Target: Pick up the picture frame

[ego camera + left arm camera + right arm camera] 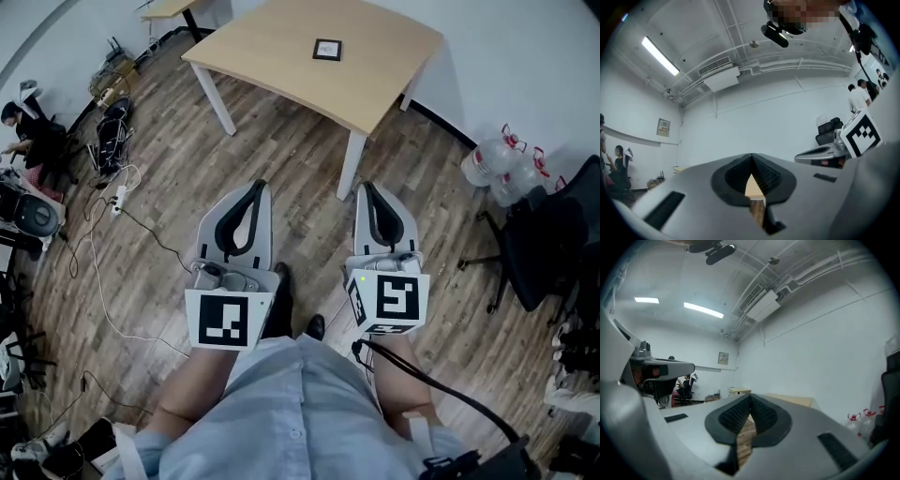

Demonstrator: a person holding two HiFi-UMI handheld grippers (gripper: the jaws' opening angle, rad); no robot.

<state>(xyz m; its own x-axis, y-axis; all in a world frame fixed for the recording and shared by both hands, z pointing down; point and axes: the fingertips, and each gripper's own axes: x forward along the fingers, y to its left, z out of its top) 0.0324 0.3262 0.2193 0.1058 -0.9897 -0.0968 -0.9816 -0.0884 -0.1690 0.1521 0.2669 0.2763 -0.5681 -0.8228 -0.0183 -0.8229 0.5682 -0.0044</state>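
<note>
So the picture frame [327,50] is a small, roughly square thing with a thin dark border, a wide white mat and a tiny dark picture in the middle. I can't make out what the picture shows. It's lying flat on the light wooden table [281,56] with white legs, toward the far part of the top and nowhere near an edge, with nothing else on the table around it. Both grippers are held out low in front of the person, side by side over the plank floor [169,169], pointing toward the table and well apart from the frame. The left gripper [258,187] has its black ribbed pads pressed together at the tips with nothing between them. The only gap is the little wedge lower down, where tan wood shows through. The right gripper [367,187] is the same, jaws squeezed together and empty. Off to the right some big water bottles [497,169] sit near the wall next to a black office chair [553,244]. On the left, cables and a power strip [117,199] run across the floor, and a person [28,131] is sitting over there.
</note>
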